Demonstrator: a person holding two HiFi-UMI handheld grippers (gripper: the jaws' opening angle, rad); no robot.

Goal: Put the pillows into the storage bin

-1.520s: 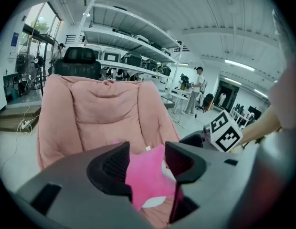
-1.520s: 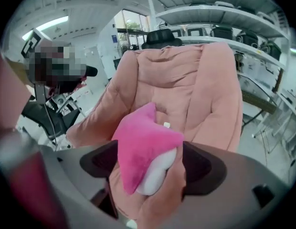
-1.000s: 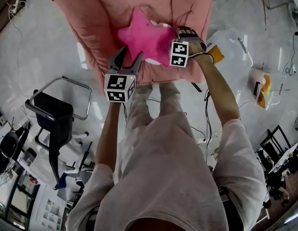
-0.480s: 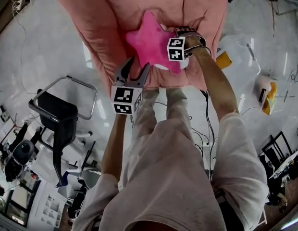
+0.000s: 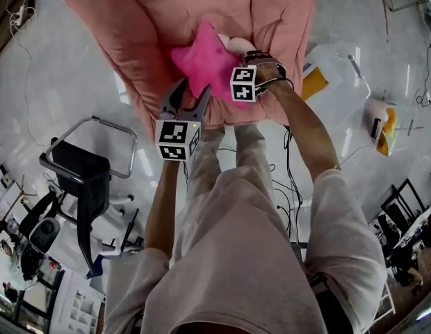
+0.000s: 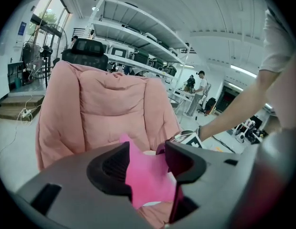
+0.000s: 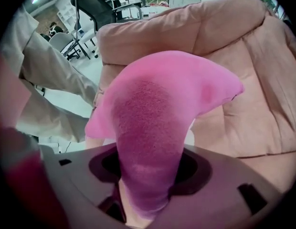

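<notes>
- Right gripper view: right gripper [image 7: 148,175] clenched on one arm of the star [image 7: 157,109], a pink plush pillow; its jaws have just been closing, and the plush is pinched between them
- Left gripper view: left gripper [image 6: 148,165] released, jaws apart, nothing in them; the star shows beyond the gap, not touched
- Head view: star lies on the seat of the pink chair [image 5: 153,19]; right gripper points down onto it, left gripper is just beside its near edge
- Pale thing [image 5: 237,44] at the star's far side, perhaps a second pillow; too hidden to tell
- Clear tub [image 5: 337,65] on the floor right of the chair, likely the bin; well apart from the star
- Risk: the hold is on a single soft arm, off the star's middle; on lifting, the body would likely hang and swing, and the plush could slide out of the jaws
- Risk: a swinging star may catch the chair's side or the tub rim and drop to the floor short of the bin
- Risk: the pale thing may be dragged off the seat if the star rests on it
- Step judged: grasp made, lift not yet begun
</notes>
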